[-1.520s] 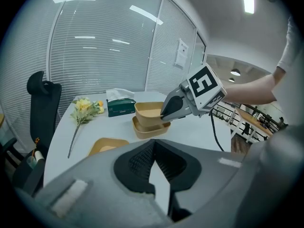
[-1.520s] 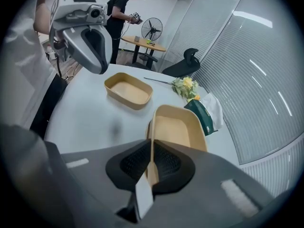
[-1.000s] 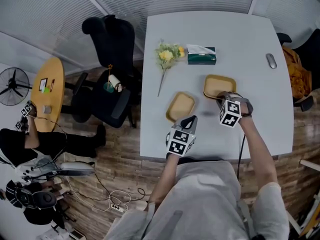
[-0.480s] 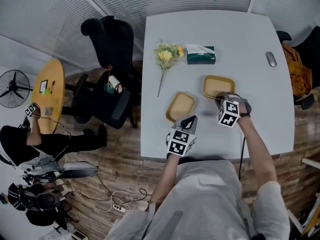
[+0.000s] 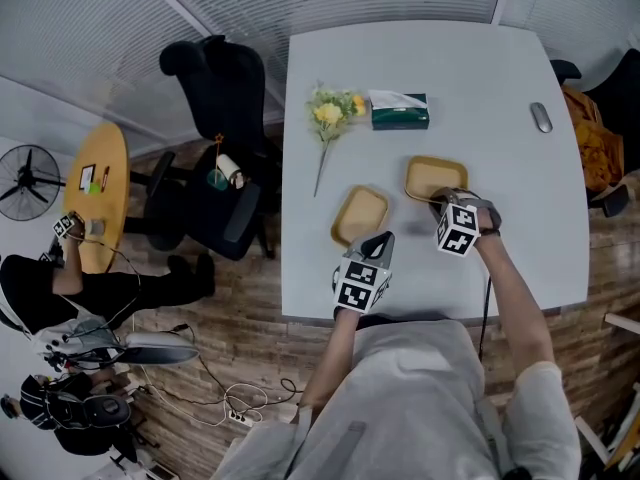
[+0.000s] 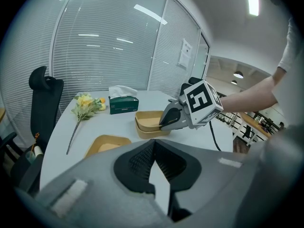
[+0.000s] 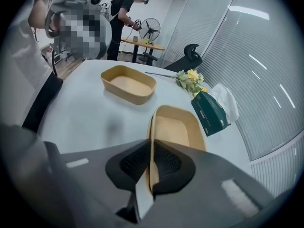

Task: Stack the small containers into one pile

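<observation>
Two shallow tan containers sit on the white table (image 5: 500, 68). In the head view one container (image 5: 360, 214) lies at centre left and the other container (image 5: 436, 176) to its right. My right gripper (image 5: 444, 203) is shut on the near rim of the right-hand container (image 7: 178, 129); the thin wall stands between the jaws of this gripper (image 7: 151, 163). The left container (image 7: 128, 83) lies apart, ahead and to the left. My left gripper (image 5: 379, 241) is shut on nothing near the table's front edge. In its own view the left gripper (image 6: 154, 161) faces both containers (image 6: 108, 144) (image 6: 148, 123).
A bunch of yellow flowers (image 5: 330, 113), a green tissue box (image 5: 400, 110) and a grey mouse (image 5: 540, 118) lie farther back on the table. A black office chair (image 5: 215, 88) stands off the left edge. People stand by a round wooden table (image 5: 97, 183) at far left.
Nothing moves apart from a slight shift of the head view. Both grippers and both containers keep their places.
</observation>
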Motion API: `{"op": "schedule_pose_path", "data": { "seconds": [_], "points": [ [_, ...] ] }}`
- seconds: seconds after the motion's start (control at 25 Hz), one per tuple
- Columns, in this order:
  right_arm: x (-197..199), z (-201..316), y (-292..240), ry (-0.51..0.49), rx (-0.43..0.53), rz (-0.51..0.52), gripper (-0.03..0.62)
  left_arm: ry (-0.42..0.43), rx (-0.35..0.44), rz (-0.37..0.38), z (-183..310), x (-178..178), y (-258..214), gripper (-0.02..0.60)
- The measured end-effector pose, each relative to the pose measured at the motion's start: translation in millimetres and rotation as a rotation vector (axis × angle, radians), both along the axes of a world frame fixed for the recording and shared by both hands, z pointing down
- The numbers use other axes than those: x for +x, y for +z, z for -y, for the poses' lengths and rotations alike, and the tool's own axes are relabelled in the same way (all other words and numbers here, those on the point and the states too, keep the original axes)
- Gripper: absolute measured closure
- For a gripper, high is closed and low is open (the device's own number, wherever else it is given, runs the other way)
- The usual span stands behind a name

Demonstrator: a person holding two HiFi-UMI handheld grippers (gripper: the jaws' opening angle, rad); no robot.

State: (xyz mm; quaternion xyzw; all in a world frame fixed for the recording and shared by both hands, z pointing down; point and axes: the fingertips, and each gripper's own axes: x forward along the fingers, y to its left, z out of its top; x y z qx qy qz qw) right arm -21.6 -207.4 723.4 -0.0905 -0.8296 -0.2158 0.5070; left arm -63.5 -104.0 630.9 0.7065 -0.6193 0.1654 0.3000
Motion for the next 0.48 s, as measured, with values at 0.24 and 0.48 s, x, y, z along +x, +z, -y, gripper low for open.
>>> {"op": "schedule_pose_path", "data": {
  "seconds": [0.24, 0.48],
  "points": [
    [1.3, -0.2, 0.9, -0.001, -0.031, -0.013, 0.57, -0.002, 0.0, -0.006, 3.0, 0.0, 0.7, 0.575],
    [7.4, -4.4, -2.3, -0.009, -0.055, -0.028, 0.542, -0.02, 0.0, -0.011, 0.8, -7.7, 3.8, 0.575]
  ]
}}
